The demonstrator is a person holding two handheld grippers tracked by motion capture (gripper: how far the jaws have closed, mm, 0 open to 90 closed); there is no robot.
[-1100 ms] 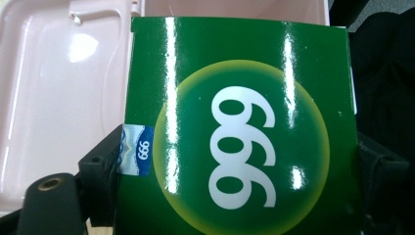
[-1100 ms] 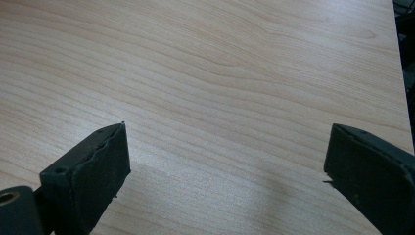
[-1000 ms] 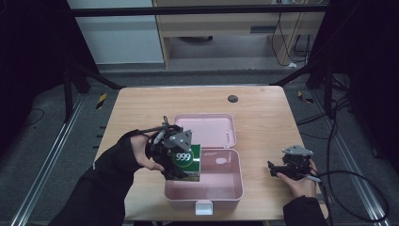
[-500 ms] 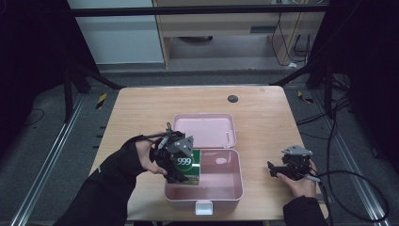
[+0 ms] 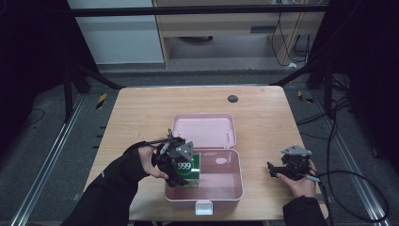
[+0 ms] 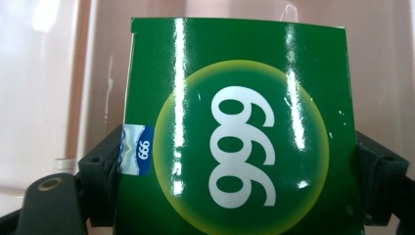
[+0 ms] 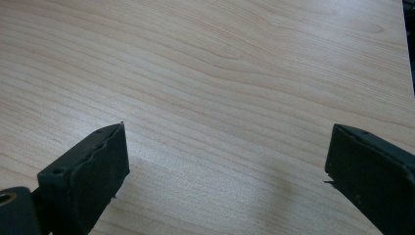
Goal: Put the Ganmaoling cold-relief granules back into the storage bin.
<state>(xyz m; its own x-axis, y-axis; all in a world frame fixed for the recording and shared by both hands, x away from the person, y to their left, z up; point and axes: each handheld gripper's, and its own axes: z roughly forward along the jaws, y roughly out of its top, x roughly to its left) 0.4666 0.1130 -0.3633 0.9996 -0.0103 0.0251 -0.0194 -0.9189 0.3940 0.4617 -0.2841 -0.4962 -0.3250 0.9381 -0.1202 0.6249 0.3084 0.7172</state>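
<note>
Lowered since a second ago, your left gripper has carried the glossy green cardboard carton printed with a white "999" rightward and down into the left end of the open pink plastic lunch box, where it stands upright against the near-left wall. Your left gripper's jaws are clamped on the carton's two sides, as the left gripper view shows, with the green face between them and the pink box wall behind it. The box's hinged pink lid lies flat and open on the pale wooden counter, on the far side of the tray. Your right gripper has stayed near the counter's right front corner, well apart from the box, its jaws spread wide over bare wood. A small dark round disc sits on the counter near its far edge.
</note>
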